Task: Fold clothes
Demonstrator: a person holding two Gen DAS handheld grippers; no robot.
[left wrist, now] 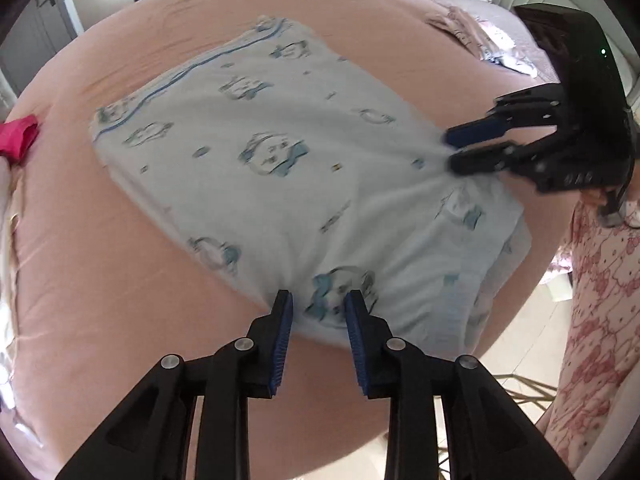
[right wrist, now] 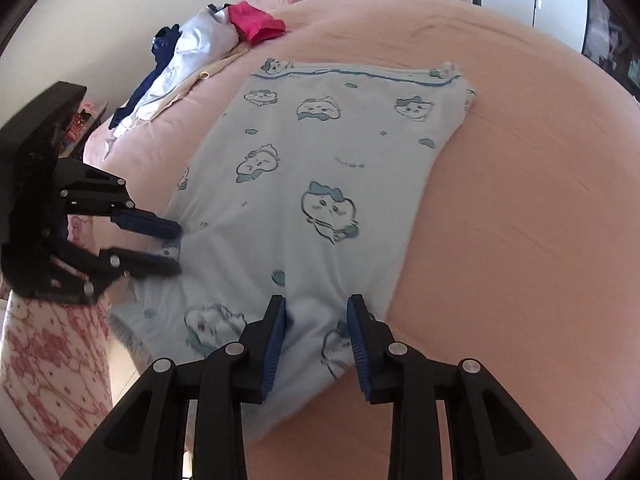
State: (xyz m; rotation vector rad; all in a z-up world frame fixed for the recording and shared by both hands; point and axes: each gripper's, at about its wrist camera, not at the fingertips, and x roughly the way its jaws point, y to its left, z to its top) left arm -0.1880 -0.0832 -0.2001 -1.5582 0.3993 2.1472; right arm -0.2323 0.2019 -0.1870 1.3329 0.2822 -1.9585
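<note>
Lying flat on the pink bed sheet (right wrist: 520, 200) is a light blue garment (right wrist: 320, 160) with little cartoon faces on it. Its near edge is hanging a bit over the side of the bed. The left gripper (left wrist: 319, 312) is standing partly open, with bunched blue cloth sitting between its blue pads (left wrist: 283, 344). The right gripper (right wrist: 316, 316) is partly open too, with a fold of the same cloth between its fingers. A pile of other clothes (right wrist: 192, 60) is resting near the far edge.
</note>
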